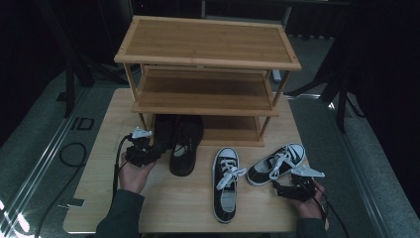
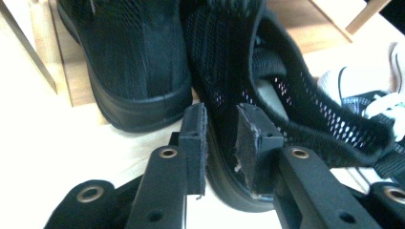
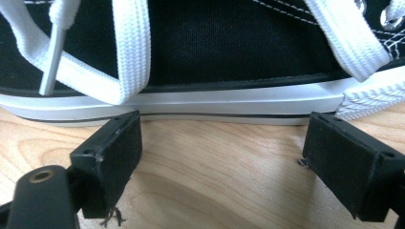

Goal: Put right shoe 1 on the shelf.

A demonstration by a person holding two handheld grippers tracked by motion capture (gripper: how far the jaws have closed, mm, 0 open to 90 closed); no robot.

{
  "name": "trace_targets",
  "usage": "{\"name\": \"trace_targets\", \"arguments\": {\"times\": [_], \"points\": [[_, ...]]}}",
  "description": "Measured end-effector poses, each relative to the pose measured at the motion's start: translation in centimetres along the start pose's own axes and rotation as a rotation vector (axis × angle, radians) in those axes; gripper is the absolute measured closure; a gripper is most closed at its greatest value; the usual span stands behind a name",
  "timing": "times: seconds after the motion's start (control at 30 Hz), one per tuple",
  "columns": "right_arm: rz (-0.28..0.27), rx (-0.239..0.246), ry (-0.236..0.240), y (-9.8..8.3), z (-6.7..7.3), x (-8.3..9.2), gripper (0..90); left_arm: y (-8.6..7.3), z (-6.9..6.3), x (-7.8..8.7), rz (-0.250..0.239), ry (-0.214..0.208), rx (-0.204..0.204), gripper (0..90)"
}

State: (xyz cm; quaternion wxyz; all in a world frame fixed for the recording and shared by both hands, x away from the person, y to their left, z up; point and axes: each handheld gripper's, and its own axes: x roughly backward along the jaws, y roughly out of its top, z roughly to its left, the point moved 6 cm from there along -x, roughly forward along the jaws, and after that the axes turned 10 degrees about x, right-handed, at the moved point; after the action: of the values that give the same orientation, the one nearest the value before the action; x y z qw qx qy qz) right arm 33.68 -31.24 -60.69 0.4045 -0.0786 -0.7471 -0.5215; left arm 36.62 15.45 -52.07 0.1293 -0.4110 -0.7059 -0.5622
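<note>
Fingers of the left gripper (image 2: 222, 138) are seen astride the heel wall of the black mesh shoe (image 2: 267, 95), one outside and one inside the collar, and no firm pinch on the fabric can yet be made out. This shoe is found on the bench (image 1: 163, 198) with its toe under the rack (image 1: 205, 94), just beside a second black shoe (image 2: 133, 62). Its upper is judged soft and light, so it should be taken at the stiffer heel, low near the sole. Fingers of the right gripper (image 3: 222, 157) are spread wide and empty before the white rubber side of a sneaker (image 3: 215, 62); the sole edge is judged firm, the laces loose.
</note>
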Motion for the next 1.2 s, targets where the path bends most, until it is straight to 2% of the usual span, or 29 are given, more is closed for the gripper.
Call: {"name": "trace_targets", "arguments": {"times": [0.3,0.43,0.6,0.97,1.07,1.2], "points": [[0.001,0.0,0.0,0.0,0.0,0.0,13.2,-1.2,0.4,-0.6,0.048,0.001,-0.022,88.2],[0.001,0.0,0.0,0.0,0.0,0.0,13.2,-1.9,0.4,-0.9,0.068,-0.008,-0.015,89.2],[0.001,0.0,0.0,0.0,0.0,0.0,13.2,-2.6,0.3,-1.2,0.097,-0.006,-0.033,89.3],[0.0,0.0,0.0,0.0,0.0,0.0,13.2,-4.2,-0.9,-1.6,0.145,-0.015,-0.091,89.2],[0.0,0.0,0.0,0.0,0.0,0.0,13.2,-5.0,-1.8,-1.5,0.17,-0.028,-0.133,89.2],[0.0,-0.001,0.0,0.0,0.0,0.0,13.2,-5.5,-2.6,-2.0,0.183,-0.015,-0.175,89.2]]}}
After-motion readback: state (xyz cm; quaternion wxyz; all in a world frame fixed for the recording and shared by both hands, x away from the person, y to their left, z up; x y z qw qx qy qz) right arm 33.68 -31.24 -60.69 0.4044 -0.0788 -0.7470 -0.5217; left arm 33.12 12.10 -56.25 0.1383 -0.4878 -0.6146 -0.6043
